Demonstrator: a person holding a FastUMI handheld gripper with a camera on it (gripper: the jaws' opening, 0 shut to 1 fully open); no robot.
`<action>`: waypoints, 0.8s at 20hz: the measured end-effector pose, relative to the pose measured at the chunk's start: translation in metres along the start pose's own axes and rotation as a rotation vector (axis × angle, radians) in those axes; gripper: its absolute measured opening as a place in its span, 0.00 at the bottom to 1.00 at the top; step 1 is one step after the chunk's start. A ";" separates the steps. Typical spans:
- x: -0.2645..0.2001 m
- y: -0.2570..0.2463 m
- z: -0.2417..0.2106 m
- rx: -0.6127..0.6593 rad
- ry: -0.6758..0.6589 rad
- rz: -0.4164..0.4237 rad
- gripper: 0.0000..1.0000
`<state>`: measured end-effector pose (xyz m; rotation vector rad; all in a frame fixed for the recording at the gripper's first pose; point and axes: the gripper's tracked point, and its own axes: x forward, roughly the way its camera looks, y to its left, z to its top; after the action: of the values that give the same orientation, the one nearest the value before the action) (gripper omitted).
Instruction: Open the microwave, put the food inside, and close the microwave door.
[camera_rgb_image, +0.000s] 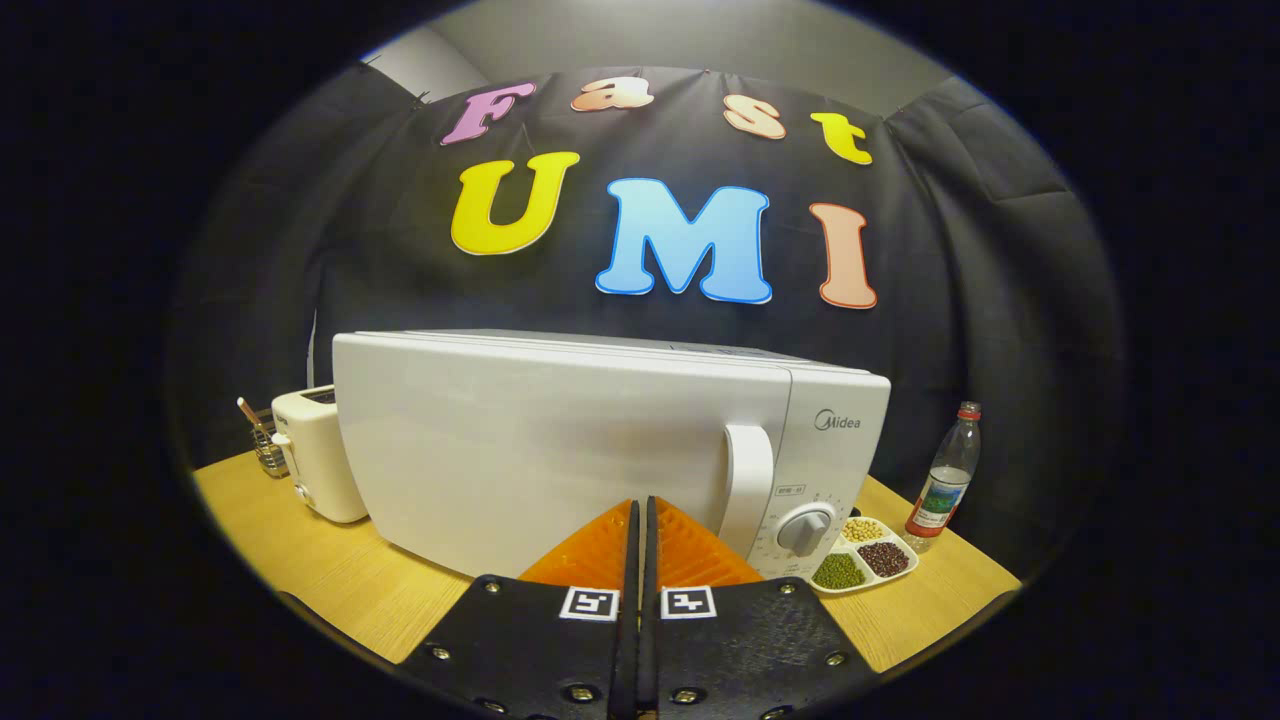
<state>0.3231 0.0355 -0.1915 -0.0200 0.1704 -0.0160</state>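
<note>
Gripper (640, 505): fingers lying pressed together, gripping nothing, tips sitting close before door. Microwave (560, 450): resting on wooden table (340, 580), long axis running across view, door facing gripper, closed. Handle (747, 485): standing upright just beyond fingers, toward dial side. Step judged: opening door; spreading fingers, hooking handle, pulling along hinge arc.
</note>
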 end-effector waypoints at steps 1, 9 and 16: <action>-0.010 0.000 0.000 0.016 0.013 0.018 0.01; -0.153 0.002 0.027 0.226 0.009 0.179 0.02; -0.270 -0.001 0.055 0.164 -0.030 0.239 0.01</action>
<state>0.0662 0.0407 -0.0915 0.1633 0.1406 0.2089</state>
